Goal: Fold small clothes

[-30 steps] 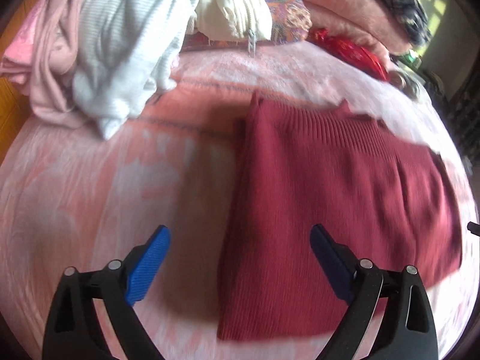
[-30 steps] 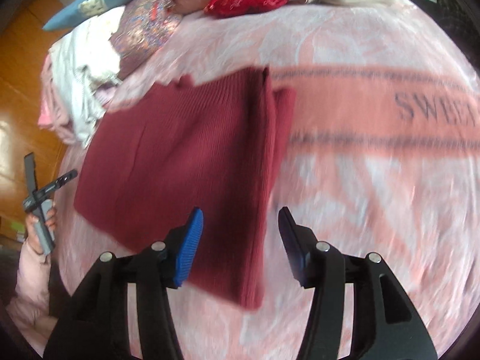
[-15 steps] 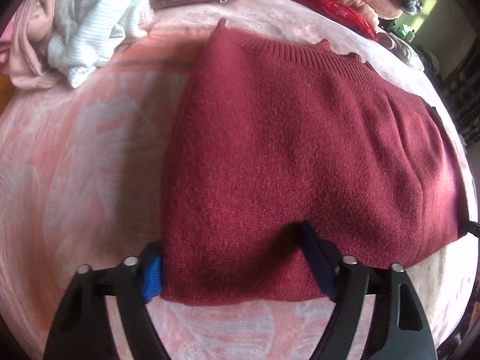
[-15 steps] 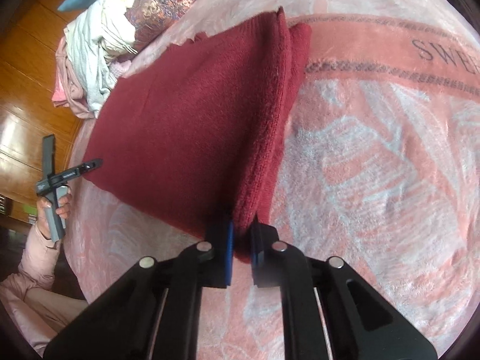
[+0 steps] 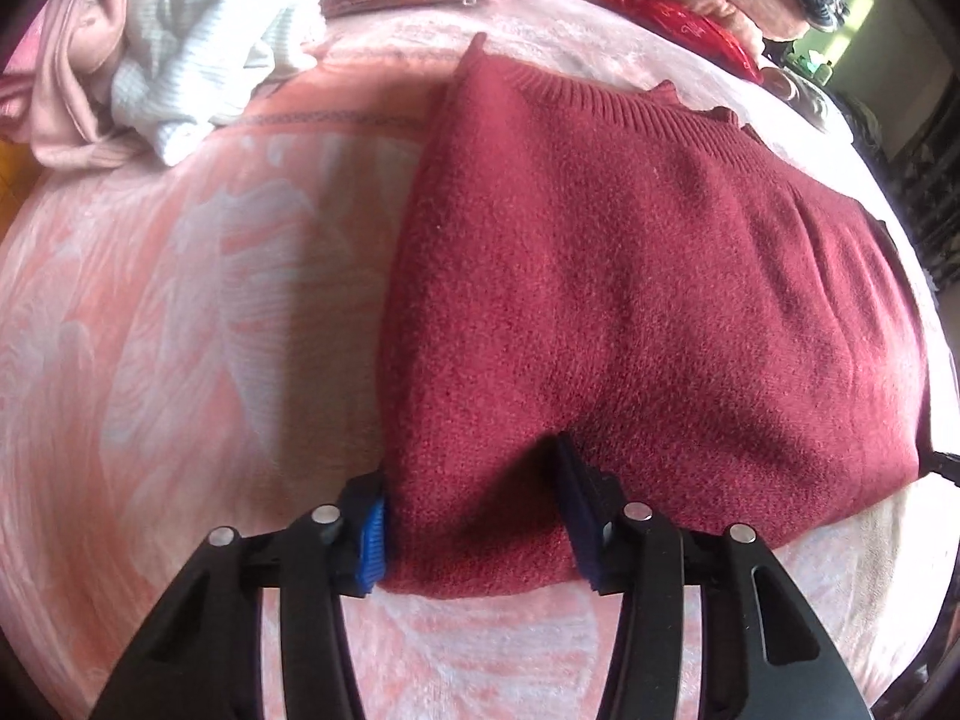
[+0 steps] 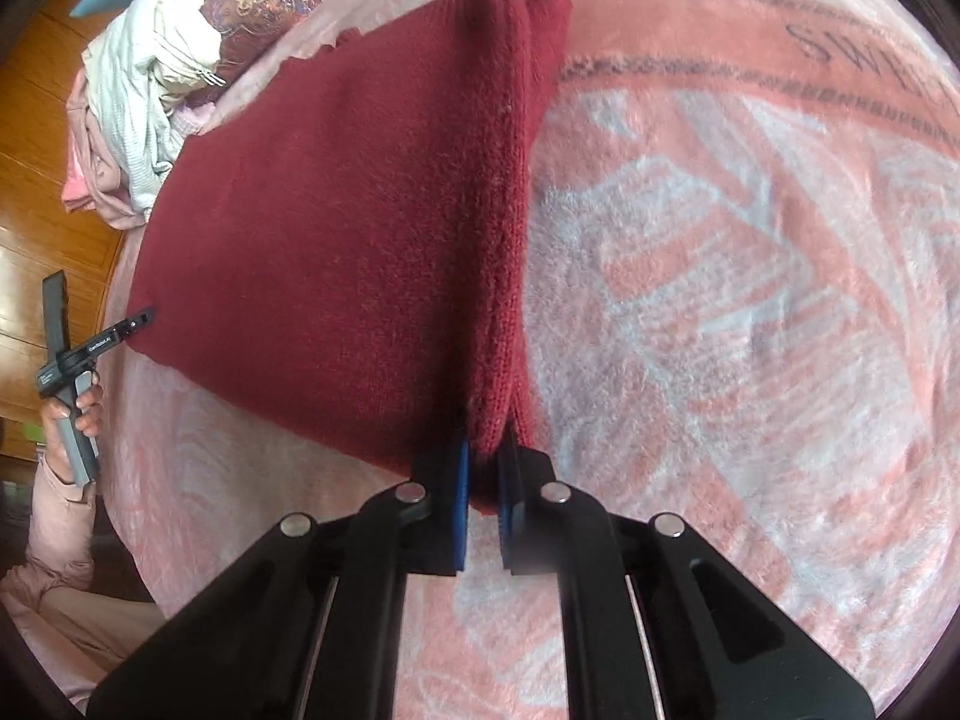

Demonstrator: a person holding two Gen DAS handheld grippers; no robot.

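dark red knit is filling the left wrist view now: the folded sweater (image 5: pixel 630 300) is lying flat on the pink blanket (image 5: pixel 180 330), and the left gripper (image 5: pixel 480 516), which was hanging wide open above bare blanket a second ago, is now straddling the near left corner, its jaws having just been closing with a thick bunch of the fabric between them; the blue pads are touching the knit on both sides, so it is looking like a grip forming. a heap of pale clothes (image 5: pixel 180 30) is waiting at the far left. over to the right wrist view: the right gripper (image 6: pixel 483 480), half open a second ago, is now pinched tight on the near right corner of the sweater (image 6: pixel 336 240), right at the stacked folded edge. both near corners are being taken, so i'm judging the next fold, near edge carried over toward the far edge, is being set up.
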